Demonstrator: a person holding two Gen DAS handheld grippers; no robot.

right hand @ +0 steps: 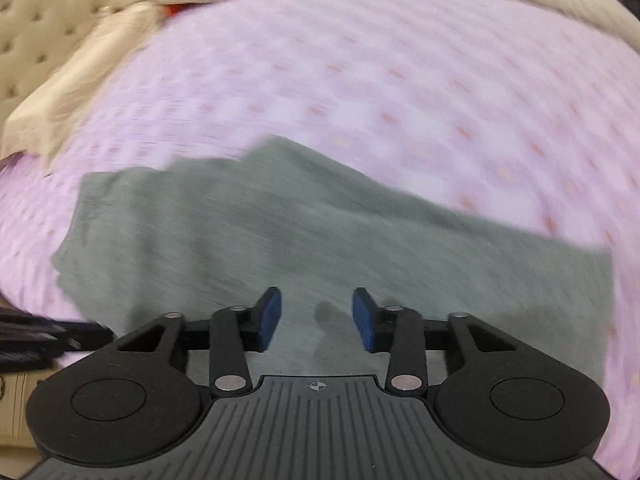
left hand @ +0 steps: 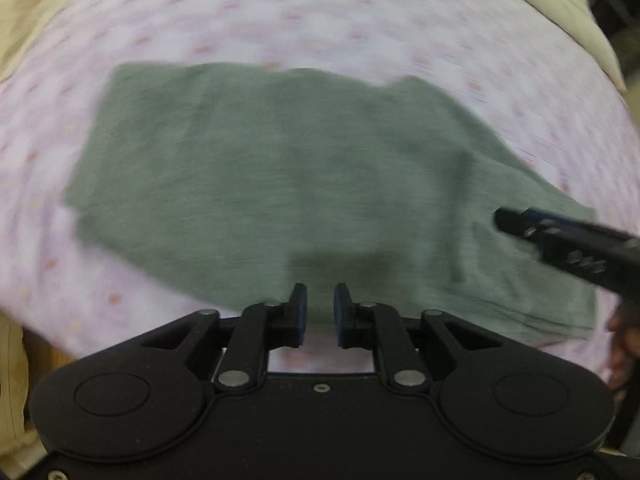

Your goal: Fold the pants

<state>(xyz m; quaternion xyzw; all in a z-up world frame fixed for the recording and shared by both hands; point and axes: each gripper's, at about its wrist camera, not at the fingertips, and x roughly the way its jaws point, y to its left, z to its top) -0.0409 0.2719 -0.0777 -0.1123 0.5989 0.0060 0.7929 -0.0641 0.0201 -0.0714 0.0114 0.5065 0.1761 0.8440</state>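
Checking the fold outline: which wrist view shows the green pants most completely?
The left wrist view: the pants lie nearly whole on the pink sheet, all edges visible. The right wrist view sits closer, and its gripper body hides the near edge.

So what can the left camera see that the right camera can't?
Only the left wrist view shows the right hand-held gripper from the side, reaching over the green pants, plus a bit of the person's hand at the right edge.

Only the right wrist view shows the tufted beige headboard, the cream blanket, something small and red beside it, and the left hand-held gripper poking in at the left edge.

Both show the pants lying on the pink dotted sheet, and both grippers open, holding nothing.
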